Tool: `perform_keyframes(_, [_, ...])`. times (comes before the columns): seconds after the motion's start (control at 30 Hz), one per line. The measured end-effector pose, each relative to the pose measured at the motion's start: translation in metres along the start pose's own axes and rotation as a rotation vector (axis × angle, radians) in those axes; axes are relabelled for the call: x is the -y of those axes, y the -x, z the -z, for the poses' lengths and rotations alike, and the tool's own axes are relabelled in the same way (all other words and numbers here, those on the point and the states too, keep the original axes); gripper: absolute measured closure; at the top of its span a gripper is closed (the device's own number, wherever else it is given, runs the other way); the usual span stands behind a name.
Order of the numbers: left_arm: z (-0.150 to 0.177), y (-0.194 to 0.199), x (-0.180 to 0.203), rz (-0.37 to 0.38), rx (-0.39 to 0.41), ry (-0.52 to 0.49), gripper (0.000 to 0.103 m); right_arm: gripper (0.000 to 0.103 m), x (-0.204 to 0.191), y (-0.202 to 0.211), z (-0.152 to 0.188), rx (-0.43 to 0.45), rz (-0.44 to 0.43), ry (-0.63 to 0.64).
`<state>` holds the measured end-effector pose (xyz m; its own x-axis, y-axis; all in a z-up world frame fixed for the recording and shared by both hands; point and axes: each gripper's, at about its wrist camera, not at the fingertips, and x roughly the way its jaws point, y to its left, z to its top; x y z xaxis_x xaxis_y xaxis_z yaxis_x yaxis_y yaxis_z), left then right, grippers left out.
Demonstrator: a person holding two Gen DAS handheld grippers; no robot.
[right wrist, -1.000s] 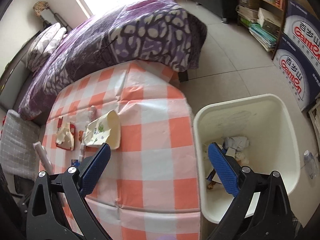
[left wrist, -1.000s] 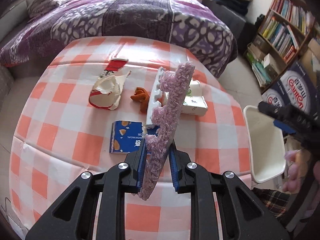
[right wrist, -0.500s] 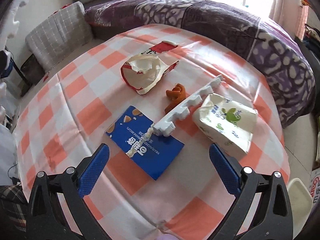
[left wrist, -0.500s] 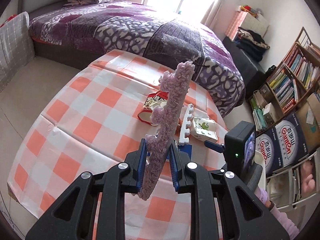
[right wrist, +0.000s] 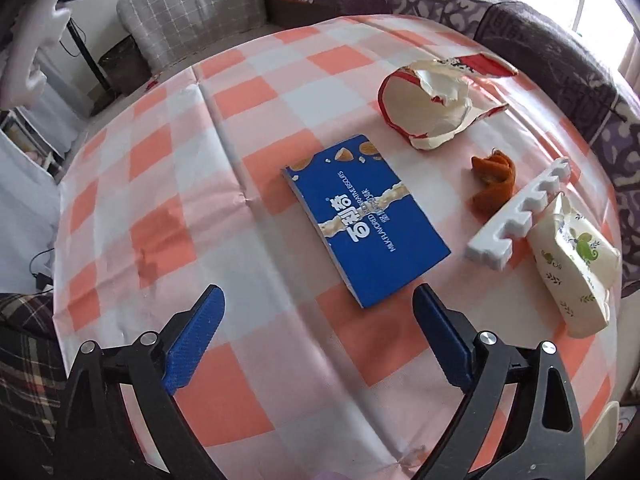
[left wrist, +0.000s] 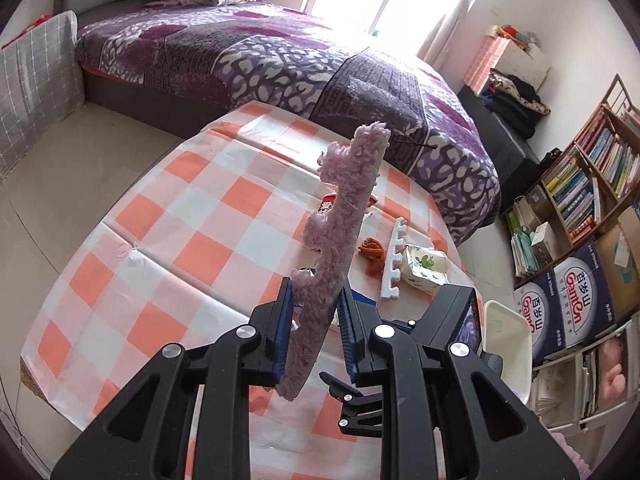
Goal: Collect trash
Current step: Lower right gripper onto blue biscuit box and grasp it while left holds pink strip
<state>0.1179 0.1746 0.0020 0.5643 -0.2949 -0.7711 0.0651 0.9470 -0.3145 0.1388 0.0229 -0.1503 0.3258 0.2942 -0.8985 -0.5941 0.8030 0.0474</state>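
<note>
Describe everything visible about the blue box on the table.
The blue box is a flat, rectangular cardboard biscuit carton, printed with white lettering and biscuit pictures. It looks closed and intact, lying face up and skewed on the checked tablecloth, ahead of the open right gripper. It seems clear of the white foam strip; nothing grips it.
</note>
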Motion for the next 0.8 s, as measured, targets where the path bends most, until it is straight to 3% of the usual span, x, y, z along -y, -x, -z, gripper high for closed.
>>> perform_keyframes(0.27, [0.000, 0.006, -0.016, -0.022, 0.009, 0.031, 0.081, 0.008, 0.010, 0.001, -0.012, 0.064, 0.137, -0.070])
perform_keyframes(0.4, [0.000, 0.004, -0.023, -0.027, 0.003, 0.041, 0.080, 0.007, 0.036, -0.006, -0.012, 0.058, 0.075, -0.161])
perform_keyframes(0.53, [0.002, 0.001, -0.023, -0.031, -0.008, 0.043, 0.080, 0.007, 0.035, -0.012, -0.018, 0.081, 0.021, -0.177])
perform_keyframes(0.7, [0.002, 0.002, -0.027, -0.038, -0.006, 0.043, 0.080, 0.007, 0.015, -0.027, -0.024, 0.080, 0.109, -0.097])
perform_keyframes(0.77, [0.002, 0.002, -0.032, -0.046, -0.005, 0.055, 0.080, 0.014, 0.004, -0.030, -0.026, 0.082, 0.141, -0.046])
perform_keyframes(0.8, [0.002, 0.002, -0.035, -0.052, -0.003, 0.063, 0.080, 0.033, 0.002, -0.028, -0.026, 0.093, 0.128, -0.038])
